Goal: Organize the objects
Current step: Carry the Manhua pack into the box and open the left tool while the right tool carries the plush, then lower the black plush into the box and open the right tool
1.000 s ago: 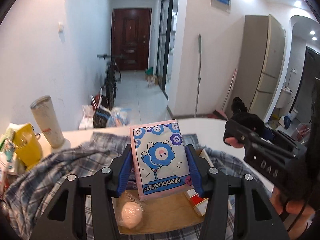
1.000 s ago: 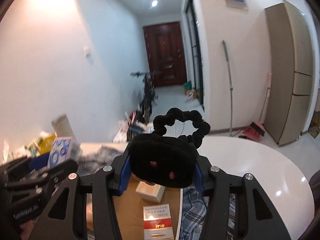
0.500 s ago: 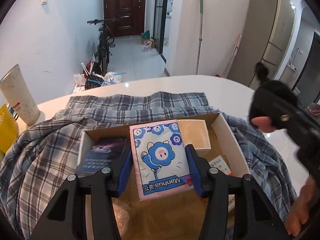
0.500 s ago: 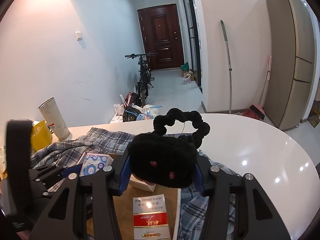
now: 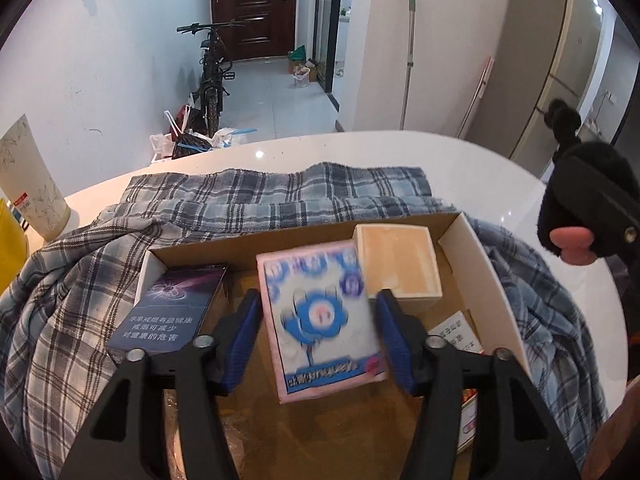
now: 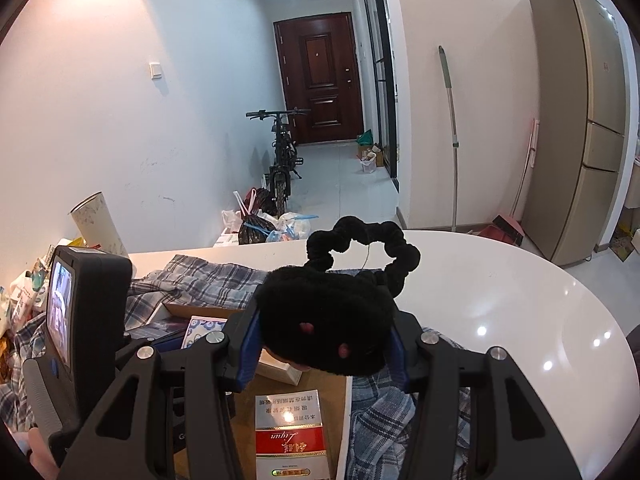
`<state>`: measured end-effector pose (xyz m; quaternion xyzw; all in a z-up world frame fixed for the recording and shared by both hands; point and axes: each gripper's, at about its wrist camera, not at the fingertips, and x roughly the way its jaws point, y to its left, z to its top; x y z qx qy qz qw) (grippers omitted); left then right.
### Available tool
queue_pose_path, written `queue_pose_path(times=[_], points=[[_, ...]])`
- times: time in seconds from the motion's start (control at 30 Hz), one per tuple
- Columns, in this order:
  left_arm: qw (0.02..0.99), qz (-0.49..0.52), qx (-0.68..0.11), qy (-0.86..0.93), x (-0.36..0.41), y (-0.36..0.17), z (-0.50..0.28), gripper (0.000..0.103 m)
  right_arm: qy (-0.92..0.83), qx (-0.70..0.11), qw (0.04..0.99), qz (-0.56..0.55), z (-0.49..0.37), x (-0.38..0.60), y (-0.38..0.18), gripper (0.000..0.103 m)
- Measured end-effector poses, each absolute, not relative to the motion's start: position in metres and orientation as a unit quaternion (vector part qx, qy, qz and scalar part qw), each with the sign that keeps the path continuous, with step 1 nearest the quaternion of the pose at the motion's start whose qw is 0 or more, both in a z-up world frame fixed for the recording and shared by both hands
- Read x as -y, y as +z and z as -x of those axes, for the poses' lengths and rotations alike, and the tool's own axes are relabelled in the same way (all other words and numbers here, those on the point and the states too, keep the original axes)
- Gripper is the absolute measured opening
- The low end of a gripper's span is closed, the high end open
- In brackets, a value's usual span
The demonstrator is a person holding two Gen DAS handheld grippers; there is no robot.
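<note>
Now my left gripper lets go over the box.
Its jaws are opening around the pink tissue pack (blurry) above the cardboard box; farther right, my right gripper squeezes a black fuzzy toy.

One cardboard box, one tissue pack, two cigarette packs, one plaid shirt.
</note>
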<state>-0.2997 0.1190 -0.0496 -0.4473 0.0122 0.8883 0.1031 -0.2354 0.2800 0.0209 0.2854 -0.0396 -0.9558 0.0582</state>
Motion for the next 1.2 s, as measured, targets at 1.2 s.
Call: queue_pose_path(times=[1.2], points=[[0.049,0.257,0.008,0.965,-0.021,0.046,0.180,0.103,-0.920,0.006,0.126,-0.371,0.201,-0.196,-0.009,0.050]])
